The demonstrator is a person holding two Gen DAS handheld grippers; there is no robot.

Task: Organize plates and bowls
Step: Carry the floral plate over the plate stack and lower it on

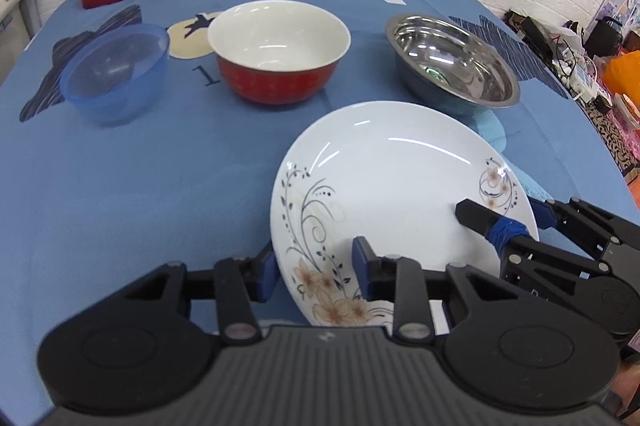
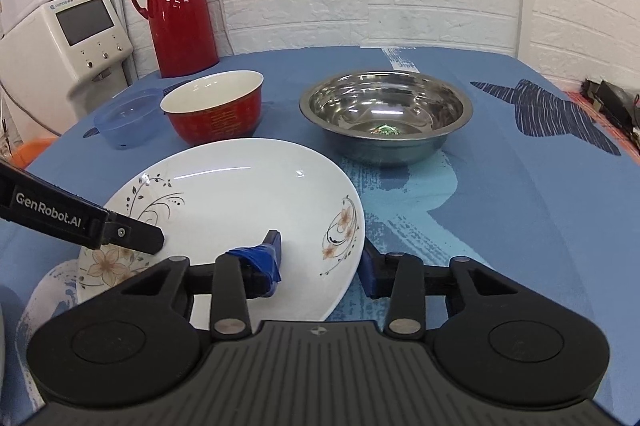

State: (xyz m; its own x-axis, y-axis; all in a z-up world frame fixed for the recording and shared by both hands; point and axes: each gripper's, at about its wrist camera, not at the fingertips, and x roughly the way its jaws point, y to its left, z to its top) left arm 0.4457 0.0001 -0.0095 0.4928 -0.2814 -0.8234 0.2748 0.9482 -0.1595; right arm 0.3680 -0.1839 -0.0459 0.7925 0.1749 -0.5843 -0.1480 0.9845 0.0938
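Left wrist view: the left gripper point(image 1: 316, 268) straddles the near-left rim of the white floral plate point(image 1: 392, 185), jaws wide, one finger outside and one over the plate; whether they press it cannot be told. The right gripper point(image 2: 320, 258) likewise brackets the opposite rim, parted. Judged progress: early, nothing stacked. The blue plastic bowl point(image 1: 116, 73), red bowl point(image 1: 280, 53) and steel bowl point(image 1: 452, 61) stand separately on the blue tablecloth point(image 1: 140, 193), apparently empty, with a greenish glint in the steel one.
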